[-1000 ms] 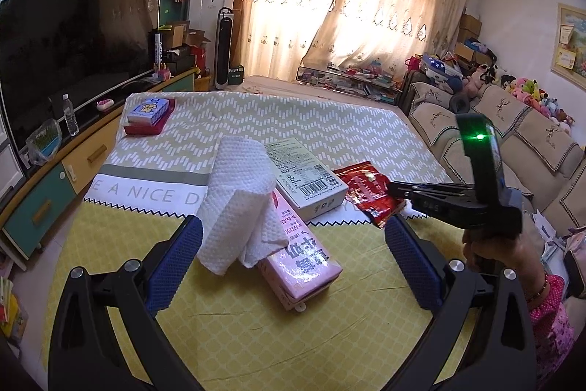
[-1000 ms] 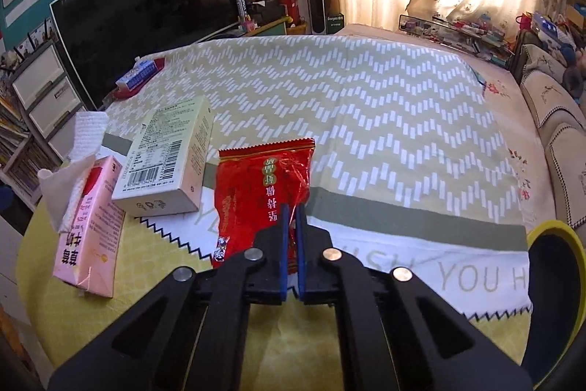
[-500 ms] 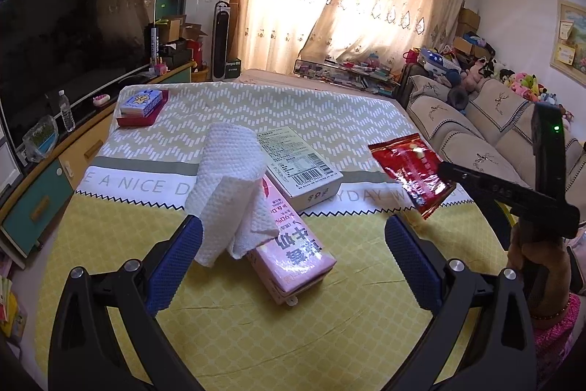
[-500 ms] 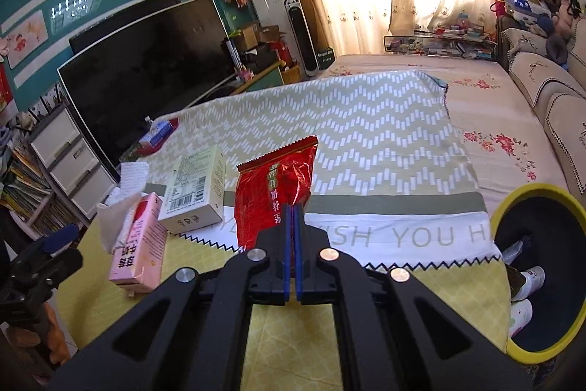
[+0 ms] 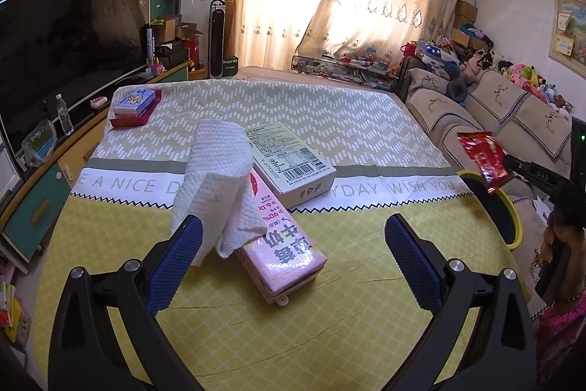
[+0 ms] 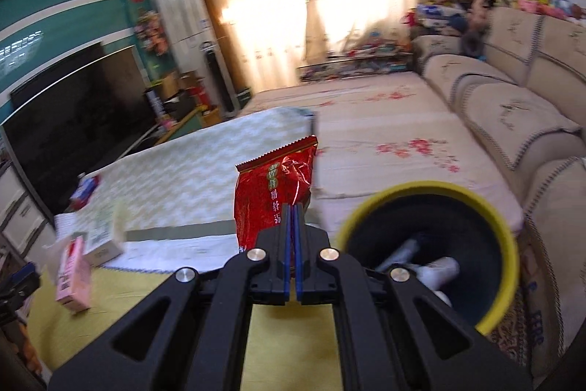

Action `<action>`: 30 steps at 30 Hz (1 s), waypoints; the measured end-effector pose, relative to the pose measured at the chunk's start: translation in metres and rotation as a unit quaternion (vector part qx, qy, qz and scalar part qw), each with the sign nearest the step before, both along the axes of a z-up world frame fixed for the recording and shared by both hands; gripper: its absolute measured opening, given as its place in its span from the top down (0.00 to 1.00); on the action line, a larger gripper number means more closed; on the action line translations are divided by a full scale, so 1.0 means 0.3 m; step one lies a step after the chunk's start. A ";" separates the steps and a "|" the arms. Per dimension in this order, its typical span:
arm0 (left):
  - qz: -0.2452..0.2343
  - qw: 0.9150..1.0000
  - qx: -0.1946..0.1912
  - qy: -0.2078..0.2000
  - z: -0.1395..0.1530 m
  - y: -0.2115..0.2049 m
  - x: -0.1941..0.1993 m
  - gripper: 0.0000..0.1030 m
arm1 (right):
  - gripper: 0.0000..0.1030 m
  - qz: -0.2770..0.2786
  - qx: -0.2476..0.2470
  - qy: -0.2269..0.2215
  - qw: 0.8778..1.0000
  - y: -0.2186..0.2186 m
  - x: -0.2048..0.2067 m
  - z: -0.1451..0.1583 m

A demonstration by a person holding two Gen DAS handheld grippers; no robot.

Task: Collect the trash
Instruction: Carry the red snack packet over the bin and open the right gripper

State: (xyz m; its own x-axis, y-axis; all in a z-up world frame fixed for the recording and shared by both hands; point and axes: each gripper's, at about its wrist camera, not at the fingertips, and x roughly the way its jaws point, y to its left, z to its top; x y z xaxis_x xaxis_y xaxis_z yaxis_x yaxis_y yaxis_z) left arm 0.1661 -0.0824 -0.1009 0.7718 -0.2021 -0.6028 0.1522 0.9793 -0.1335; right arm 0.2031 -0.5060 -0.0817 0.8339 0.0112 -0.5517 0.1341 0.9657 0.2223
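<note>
In the left wrist view, the left gripper (image 5: 293,244) stands wide open at the bottom of the frame, holding nothing, over the yellow tablecloth (image 5: 366,281). Just ahead of it, centre frame, a pink carton (image 5: 285,248) lies flat with a white paper towel (image 5: 216,178) draped across its far end; a pale box (image 5: 289,160) rests behind it, close enough that I cannot tell if they touch. At the right edge, the red wrapper (image 5: 484,156) hangs in the air beyond the table, pinched by the right gripper, above the yellow-rimmed bin (image 5: 512,211).

In the right wrist view, the right gripper (image 6: 292,237) is clamped tight on the wrapper's lower edge, centre frame. The bin sits to the lower right, its mouth open, with pale items already inside. The wrapper stands left of the rim, not over the opening.

The risk: a release here would likely drop the wrapper beside the bin or onto its rim, since light foil flutters. The blur suggests quick motion, which could fling it wide.
</note>
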 end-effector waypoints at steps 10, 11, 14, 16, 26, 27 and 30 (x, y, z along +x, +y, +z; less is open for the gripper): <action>-0.007 1.000 0.010 0.005 -0.004 -0.045 0.006 0.05 | 0.98 -0.112 -0.025 0.029 0.993 -0.242 -0.024 -0.107; -0.008 1.000 0.011 0.005 -0.004 -0.046 0.006 0.05 | 0.94 -0.120 -0.030 0.032 0.992 -0.249 -0.022 -0.115; -0.008 1.000 0.011 0.005 -0.003 -0.047 0.006 0.05 | 0.81 -0.151 -0.039 0.038 0.987 -0.281 -0.029 -0.136; -0.007 1.000 0.011 0.006 -0.004 -0.048 0.007 0.05 | 0.74 -0.162 -0.044 0.032 0.985 -0.276 -0.030 -0.132; 0.010 1.000 0.024 0.005 -0.015 0.000 0.024 0.05 | 0.68 -0.062 -0.032 -0.058 0.996 0.004 -0.029 -0.026; 0.014 0.999 0.028 0.005 -0.017 0.011 0.029 0.05 | 0.68 -0.049 -0.031 -0.062 0.996 0.033 -0.026 -0.020; 0.023 0.999 0.040 0.003 -0.025 0.039 0.048 0.05 | 0.67 -0.002 -0.033 -0.071 0.997 0.140 -0.006 -0.022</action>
